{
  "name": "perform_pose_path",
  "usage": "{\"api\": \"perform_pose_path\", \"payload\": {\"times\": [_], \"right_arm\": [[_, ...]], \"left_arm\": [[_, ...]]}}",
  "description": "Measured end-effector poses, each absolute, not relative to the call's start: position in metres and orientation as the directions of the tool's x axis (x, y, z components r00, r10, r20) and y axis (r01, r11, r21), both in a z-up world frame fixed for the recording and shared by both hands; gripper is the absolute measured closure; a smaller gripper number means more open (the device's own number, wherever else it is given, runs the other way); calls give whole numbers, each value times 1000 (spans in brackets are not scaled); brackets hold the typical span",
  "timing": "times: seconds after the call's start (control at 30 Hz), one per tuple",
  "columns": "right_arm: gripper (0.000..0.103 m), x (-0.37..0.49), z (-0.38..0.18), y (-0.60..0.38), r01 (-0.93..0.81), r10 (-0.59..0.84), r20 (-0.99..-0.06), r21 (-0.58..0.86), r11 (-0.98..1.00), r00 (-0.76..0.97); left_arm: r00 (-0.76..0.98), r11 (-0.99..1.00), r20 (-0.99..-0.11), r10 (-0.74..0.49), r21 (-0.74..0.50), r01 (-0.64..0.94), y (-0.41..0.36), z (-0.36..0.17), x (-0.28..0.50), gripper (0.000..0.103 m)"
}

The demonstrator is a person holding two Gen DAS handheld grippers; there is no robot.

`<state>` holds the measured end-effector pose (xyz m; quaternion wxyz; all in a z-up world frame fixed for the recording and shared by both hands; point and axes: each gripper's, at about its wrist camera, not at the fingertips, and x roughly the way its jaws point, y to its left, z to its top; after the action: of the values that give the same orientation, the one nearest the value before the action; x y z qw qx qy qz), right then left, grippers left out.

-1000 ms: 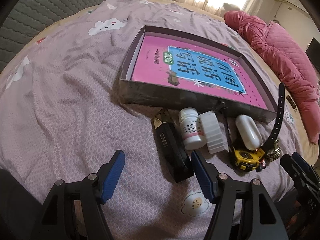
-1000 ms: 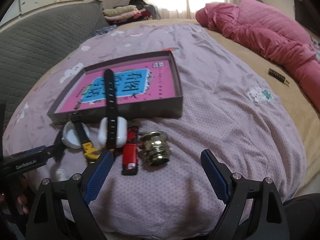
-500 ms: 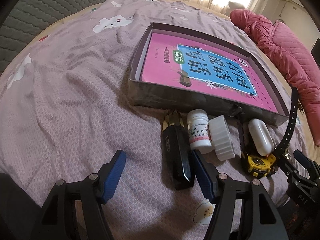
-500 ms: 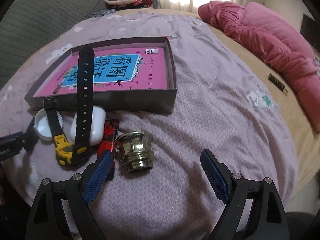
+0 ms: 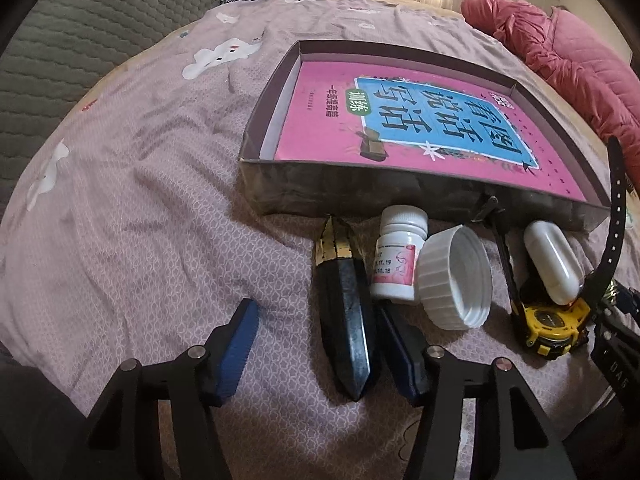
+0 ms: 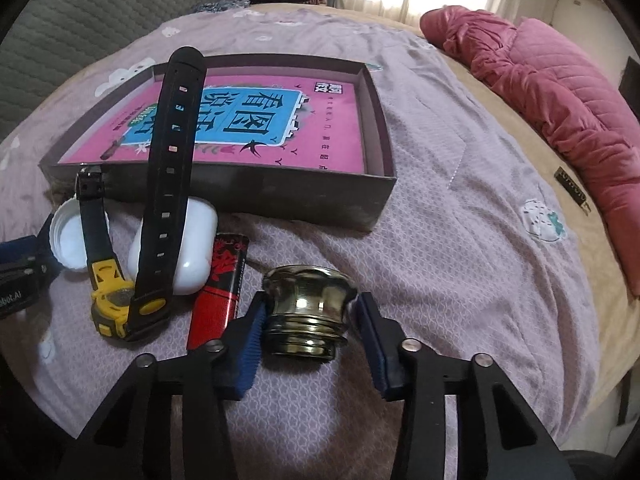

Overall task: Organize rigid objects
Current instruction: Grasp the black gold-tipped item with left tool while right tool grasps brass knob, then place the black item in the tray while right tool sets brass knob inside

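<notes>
On the purple bedspread, a black pointed stick with a gold end lies between the fingers of my left gripper. Its jaws are closing. The right pad is beside the stick and the left pad stands well clear. My right gripper is closing on a brass threaded fitting, and both blue pads meet its sides. A dark shallow box holding a pink book lies just beyond the objects.
Along the box's front wall lie a white pill bottle, a white lid, a white earbud case, a yellow watch with a black strap and a red lighter. A pink quilt lies at the right.
Both grippers came down closer to the objects. The right jaws narrowed from wide open to the brass fitting's sides. The left jaws slid around the black stick and narrowed slightly.
</notes>
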<state>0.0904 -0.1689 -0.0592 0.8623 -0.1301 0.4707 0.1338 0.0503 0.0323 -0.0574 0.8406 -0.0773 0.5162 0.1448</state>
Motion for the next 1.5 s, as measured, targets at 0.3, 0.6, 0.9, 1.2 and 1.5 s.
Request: {"api": "perform_pose_path", "payload": {"times": [0.3,0.6,0.9,1.2,1.5], "right_arm": [[60,95,-56,-174,-345,139,-849,-53,937,510],[60,89,-44,-179,-357,182,-828,-23,934,530],[60,81,-27,-181,-366,254,-787,38,930,563],[60,81,-3,-188,-353,315,-724,104,930,614],[60,102,13,-195,-324,338,-689,157,933,641]], "left_arm": [[452,941,-878,157,-6,-338,42,-50,46,80],[481,942,-870,111,-62,-330,46,-42,39,80],[556,950,-830,40,-141,-280,39,-24,28,80],[672,965,-739,50,-138,-224,35,9,26,80],[687,963,-727,25,-168,-212,52,14,49,80]]}}
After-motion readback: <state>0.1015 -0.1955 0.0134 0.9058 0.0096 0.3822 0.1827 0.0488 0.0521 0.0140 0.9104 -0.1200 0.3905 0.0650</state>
